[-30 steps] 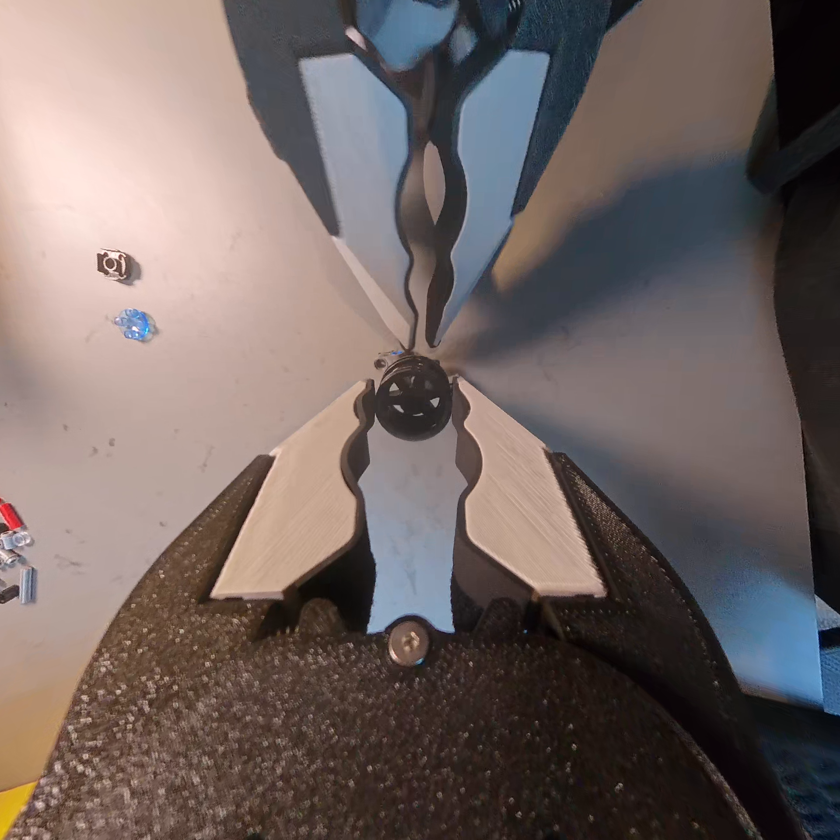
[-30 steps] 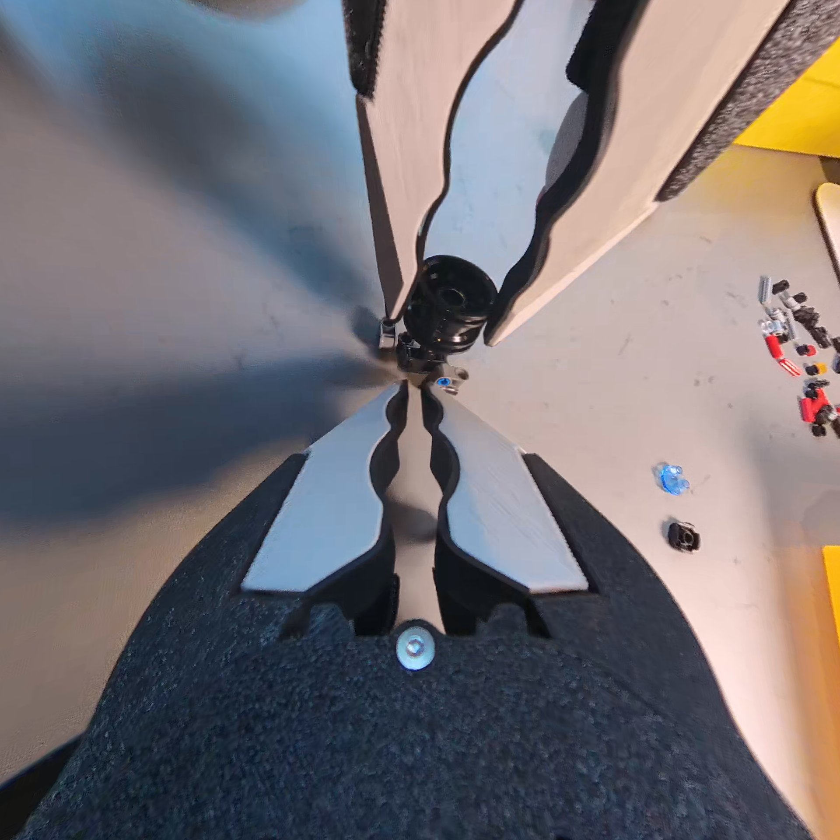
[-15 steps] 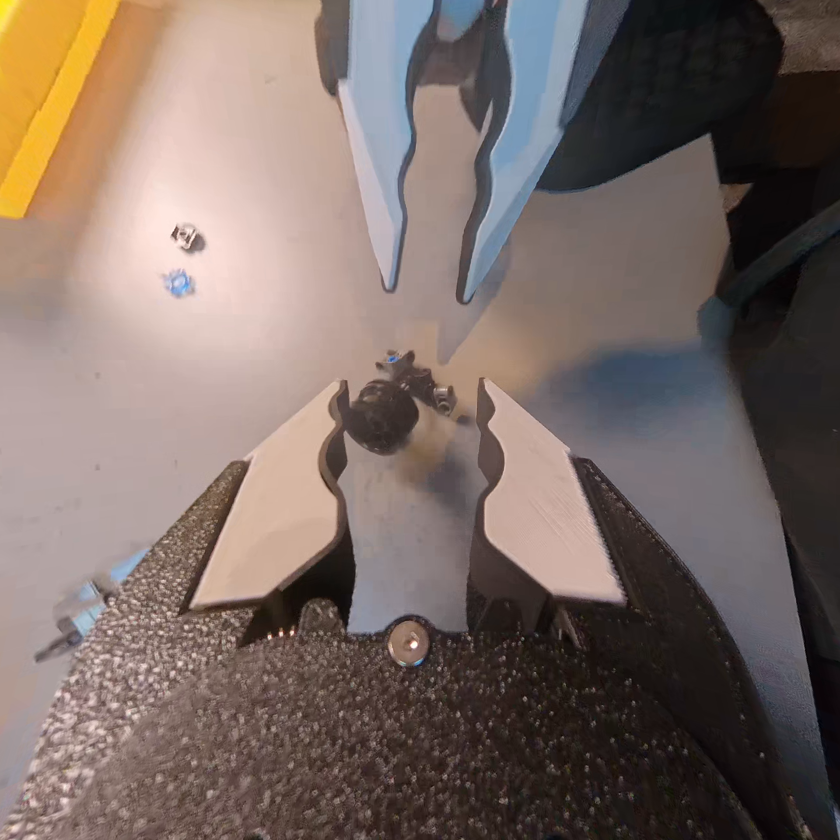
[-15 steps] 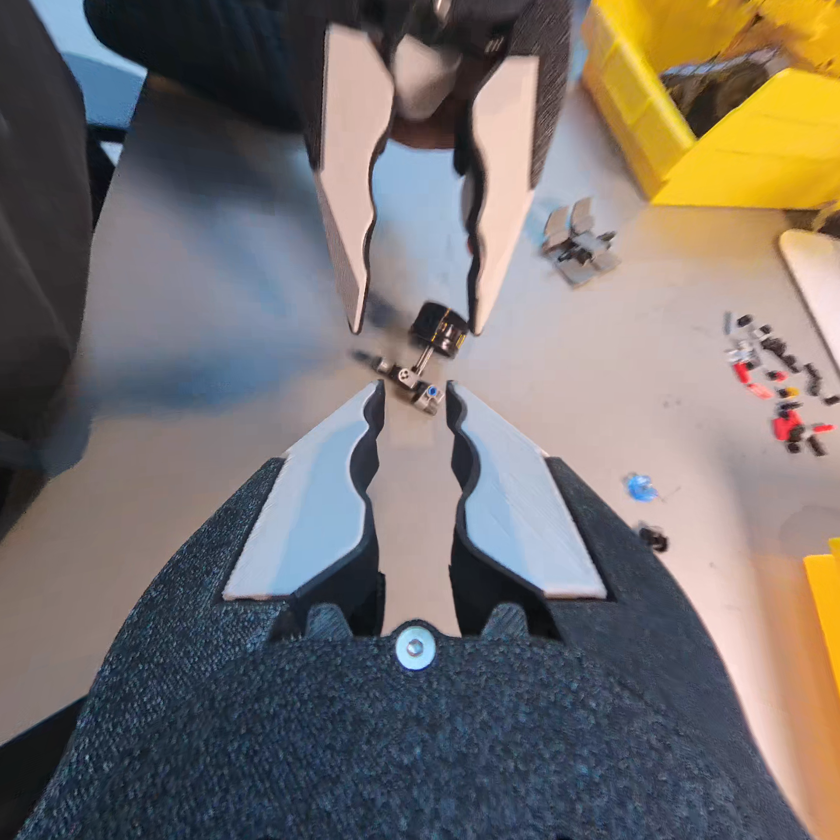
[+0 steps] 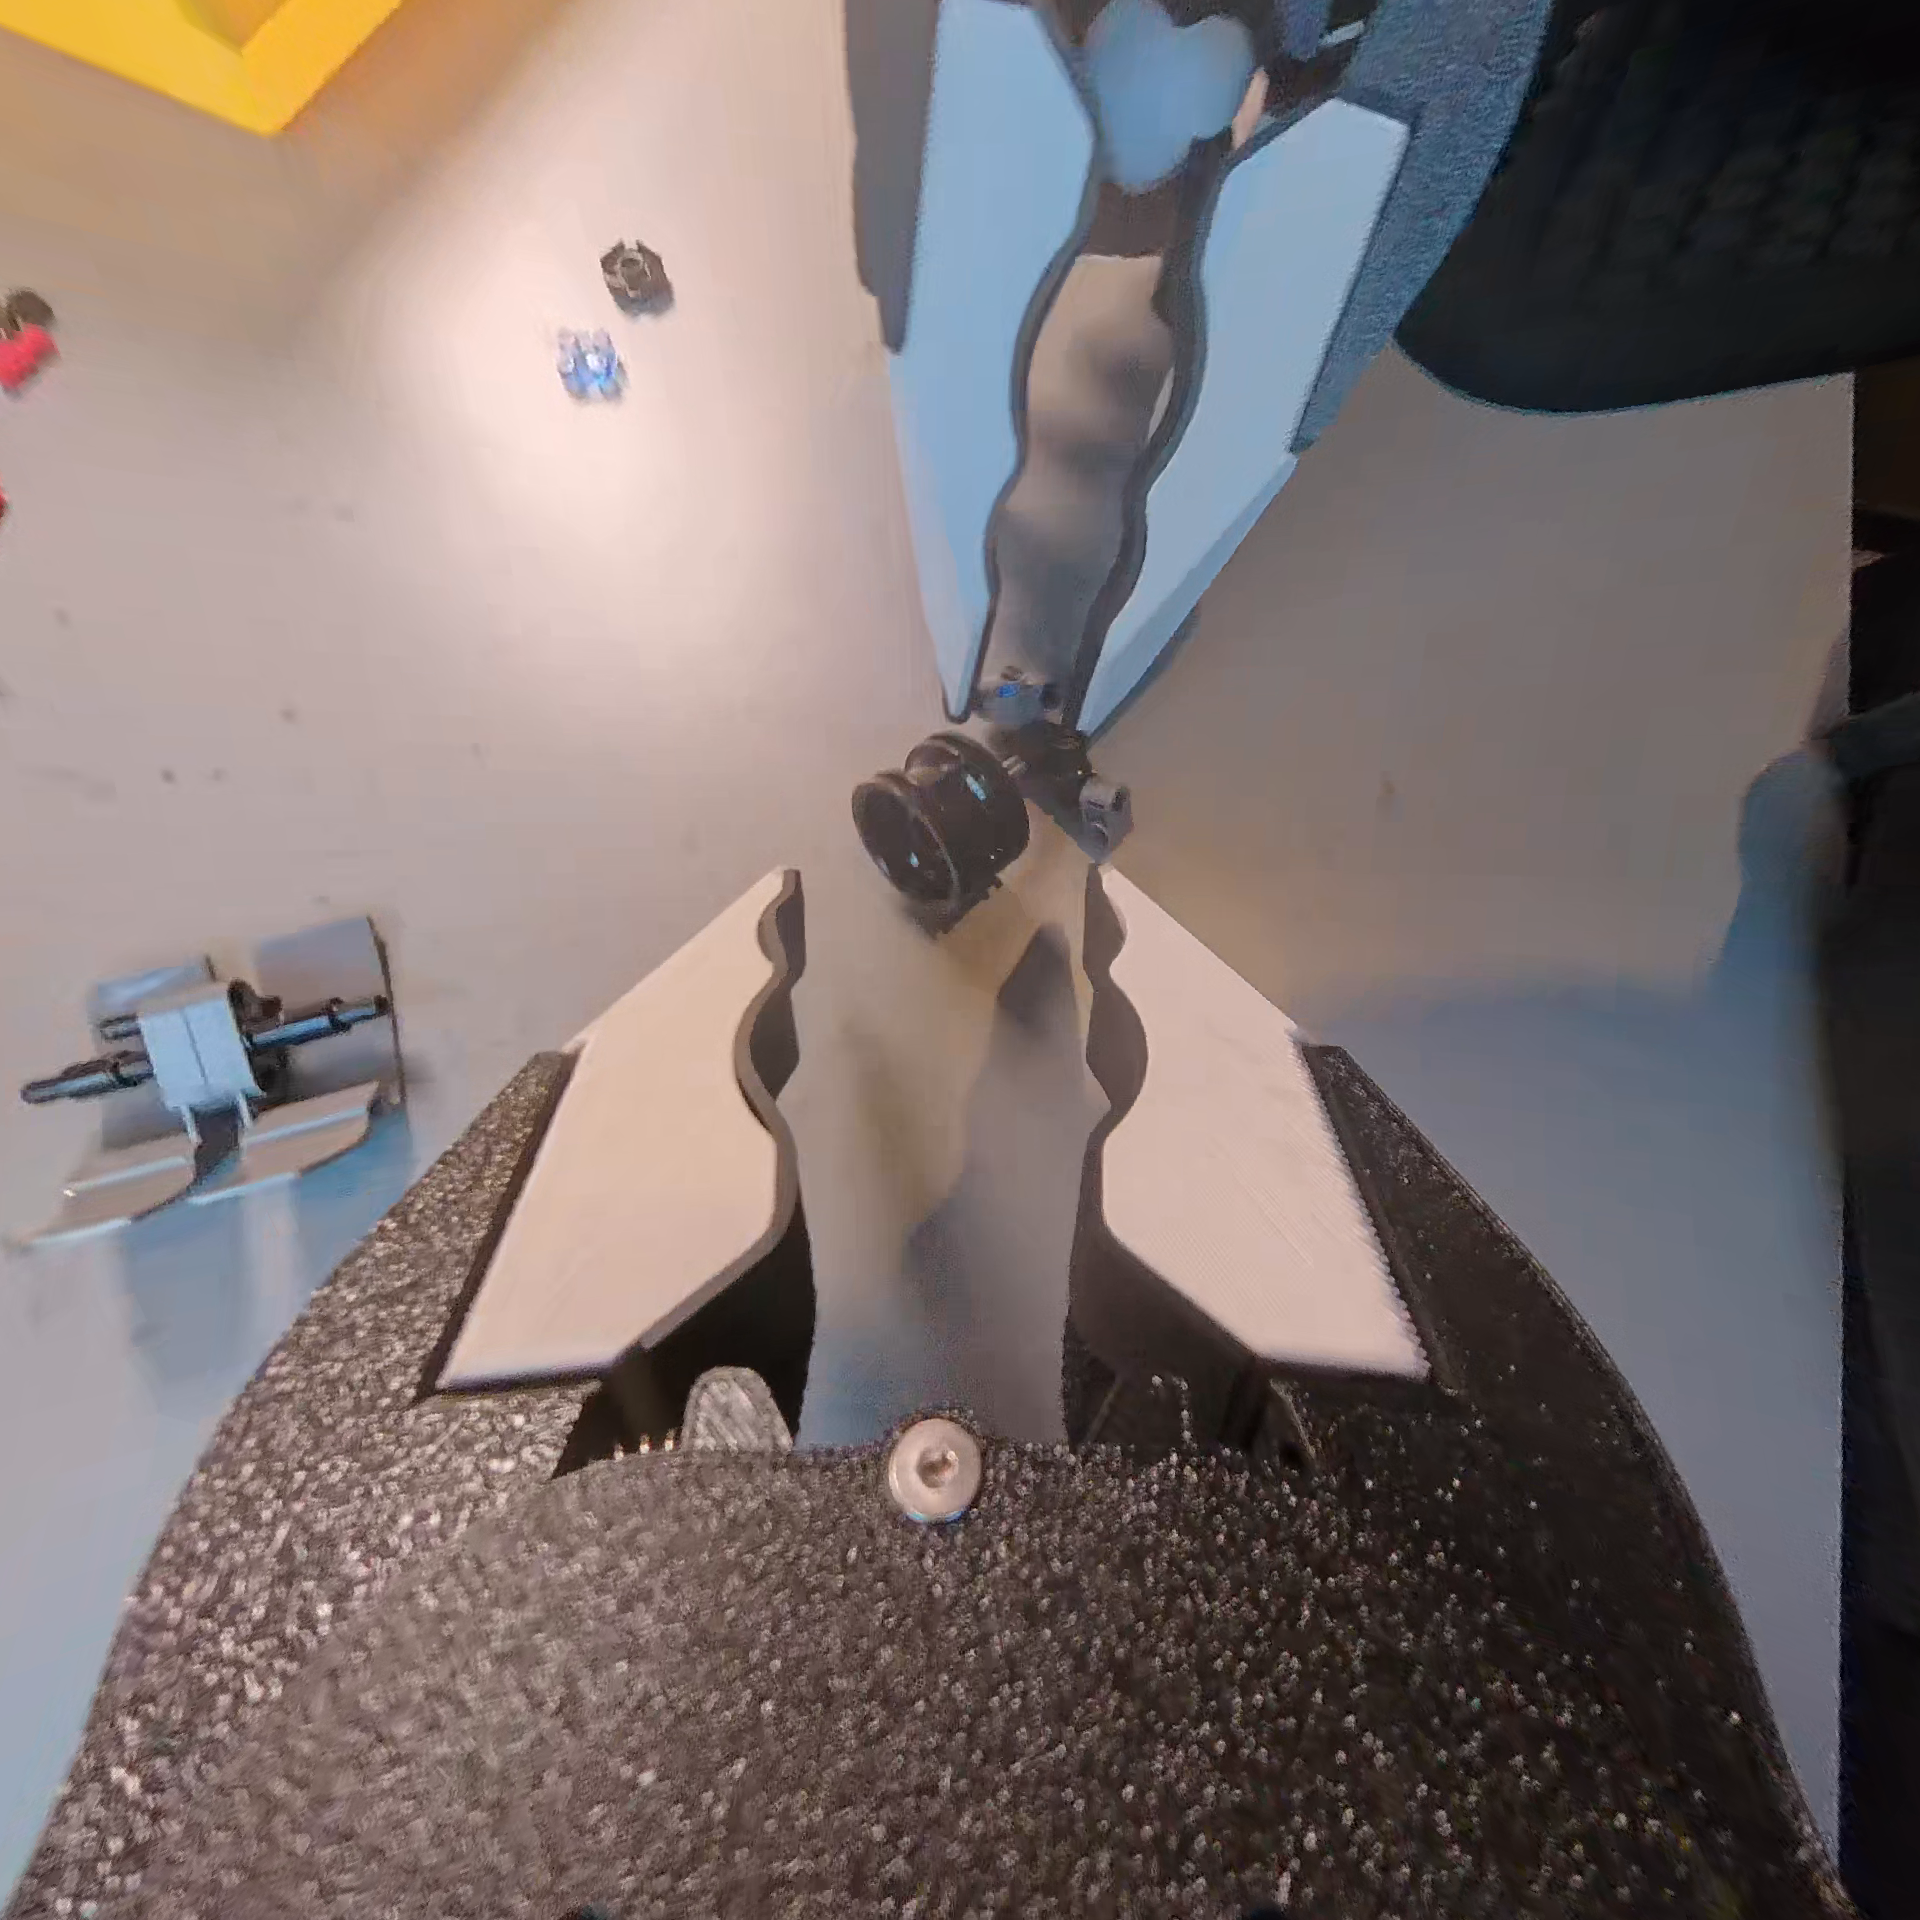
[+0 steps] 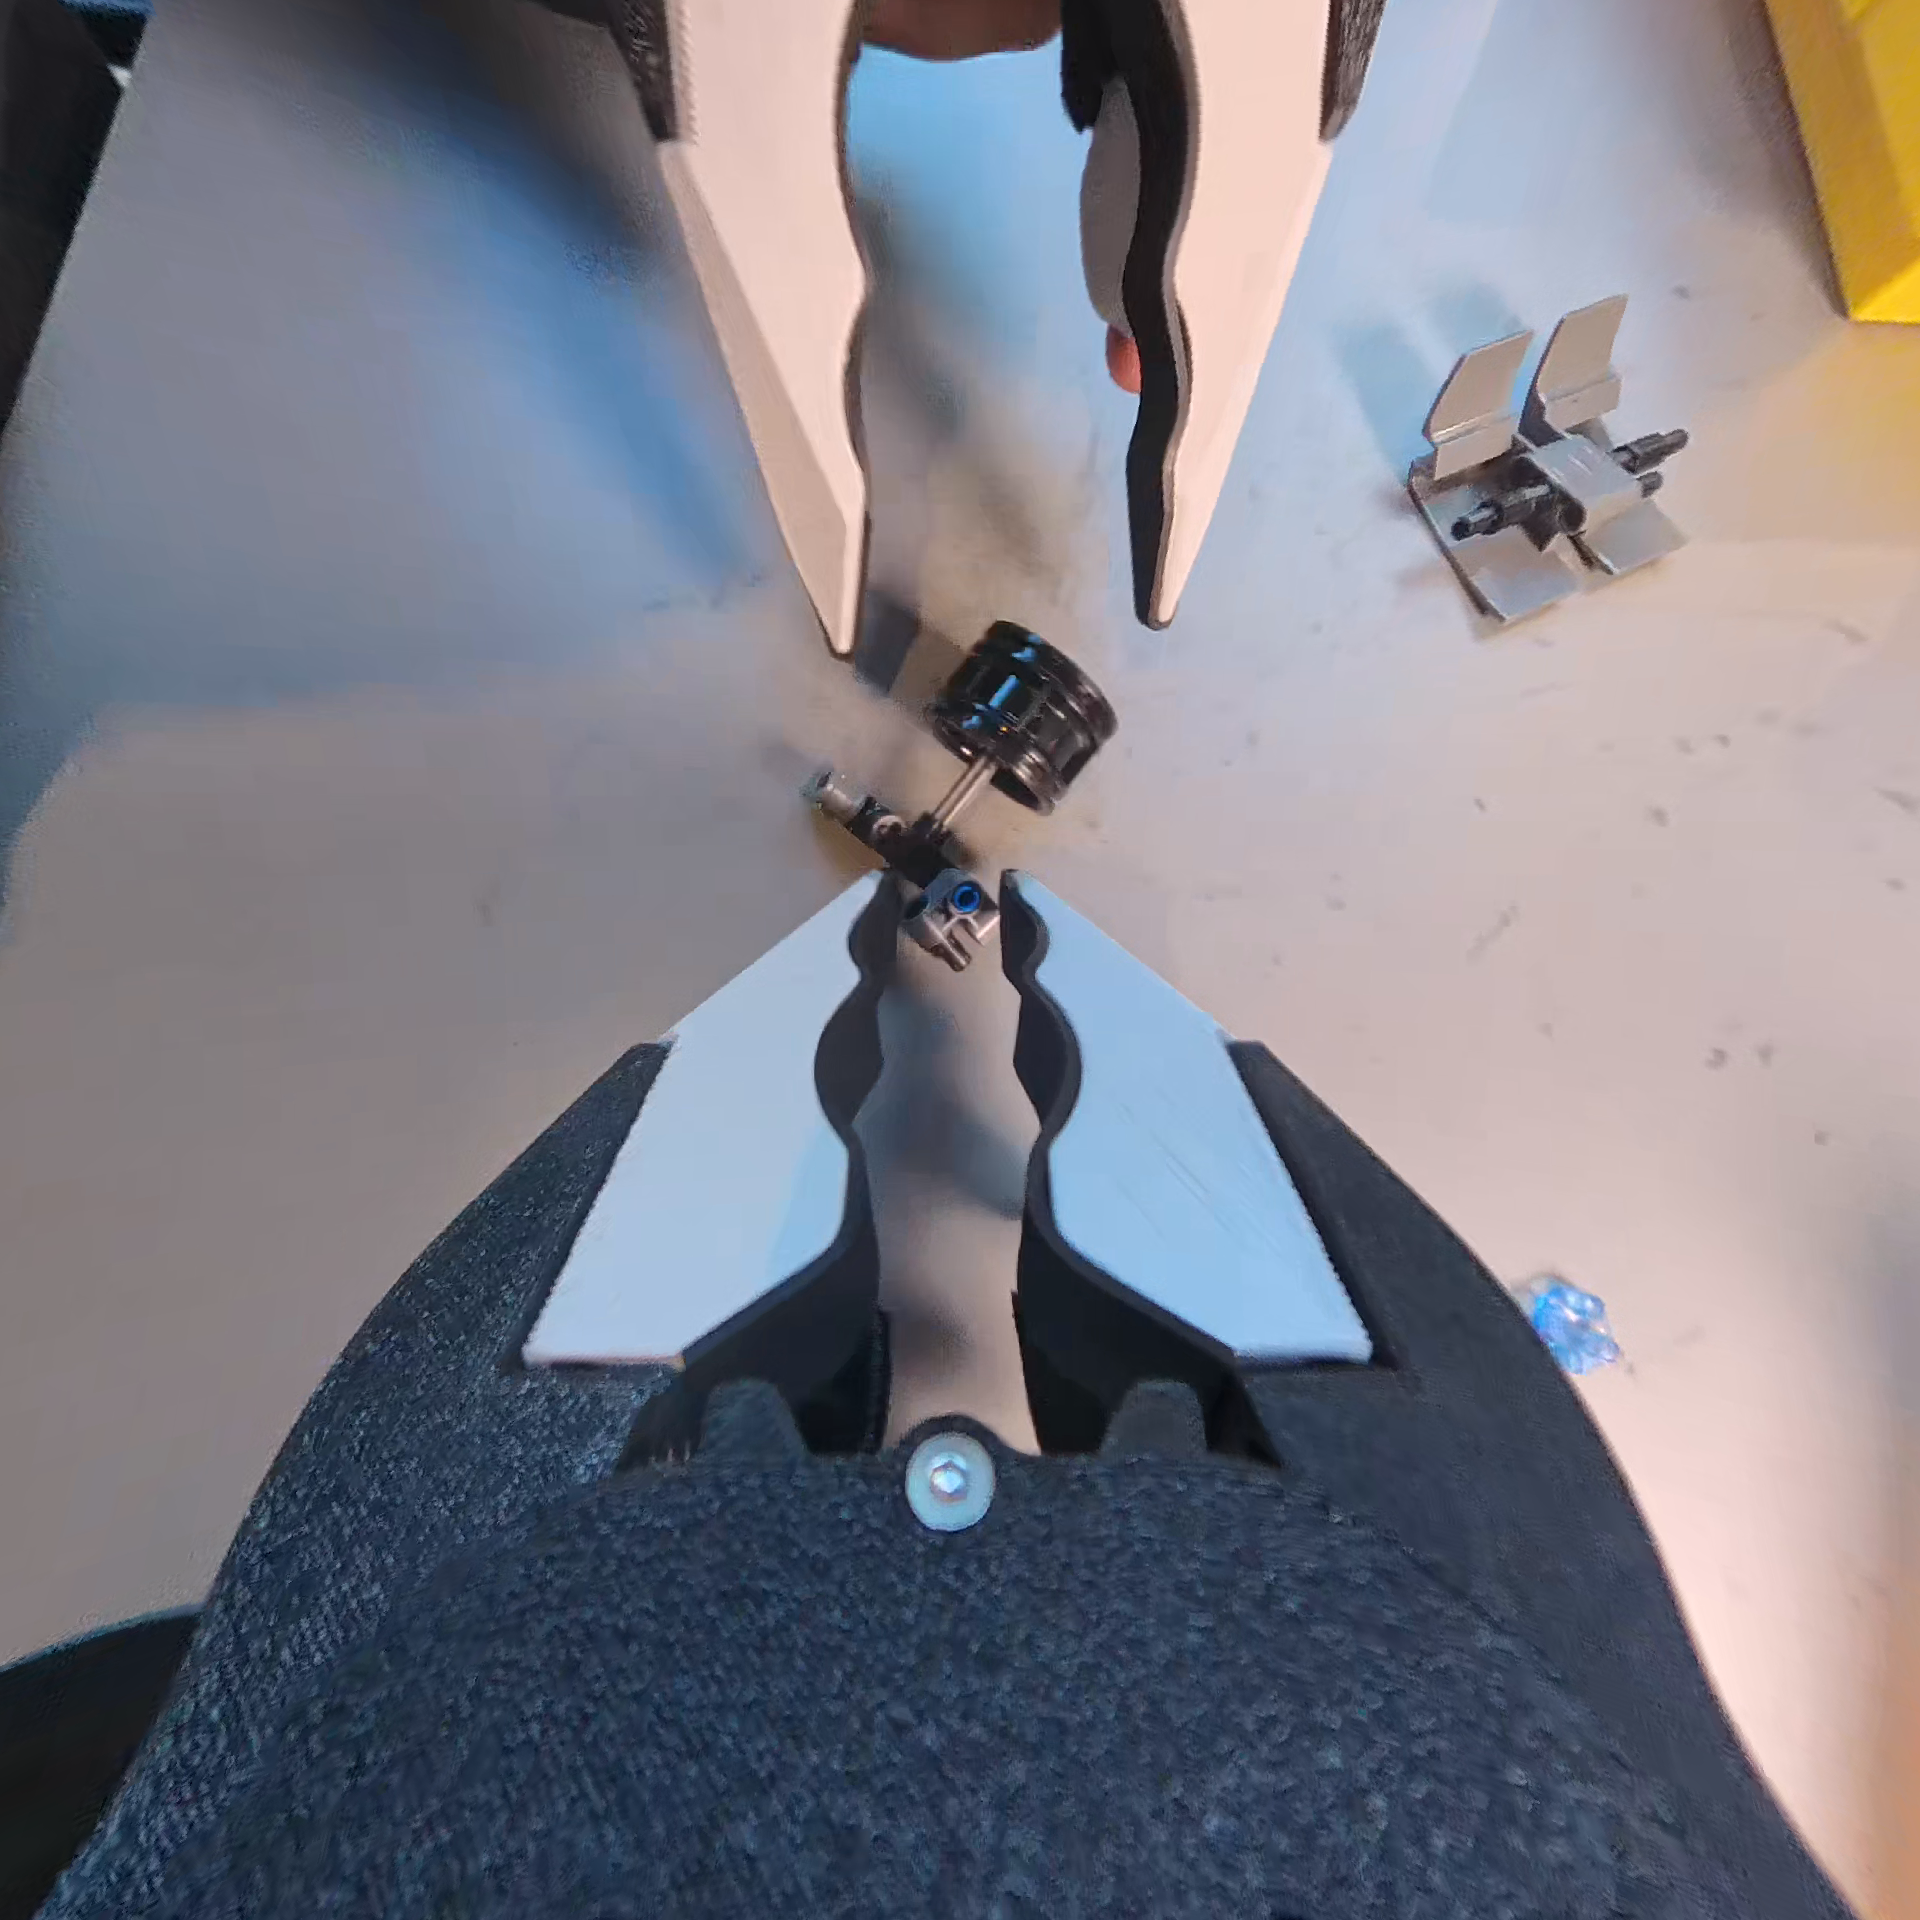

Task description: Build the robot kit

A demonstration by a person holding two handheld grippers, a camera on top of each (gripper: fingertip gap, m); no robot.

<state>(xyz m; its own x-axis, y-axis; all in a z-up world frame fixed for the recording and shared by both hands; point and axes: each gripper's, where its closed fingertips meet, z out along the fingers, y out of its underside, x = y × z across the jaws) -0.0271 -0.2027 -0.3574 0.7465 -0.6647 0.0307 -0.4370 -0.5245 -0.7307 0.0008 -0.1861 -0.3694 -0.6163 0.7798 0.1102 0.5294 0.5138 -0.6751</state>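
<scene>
Broadly, a pale table (image 6: 1558, 831) carries everything, with a yellow bin (image 5: 260, 52) at its far corner. Next in size, the left gripper (image 5: 940, 883) stands wide and empty, the black wheel (image 5: 940, 826) lying just beyond its tips. Opposite it, the right gripper (image 6: 940, 888) is narrowed around the grey connector (image 6: 951, 914) at the axle's near end; whether it pinches it I cannot tell. From that connector the axle runs toward the left gripper, wheel foremost. Off to one side sits a grey winged assembly (image 6: 1538, 478), then a small blue stud (image 5: 590, 362).
</scene>
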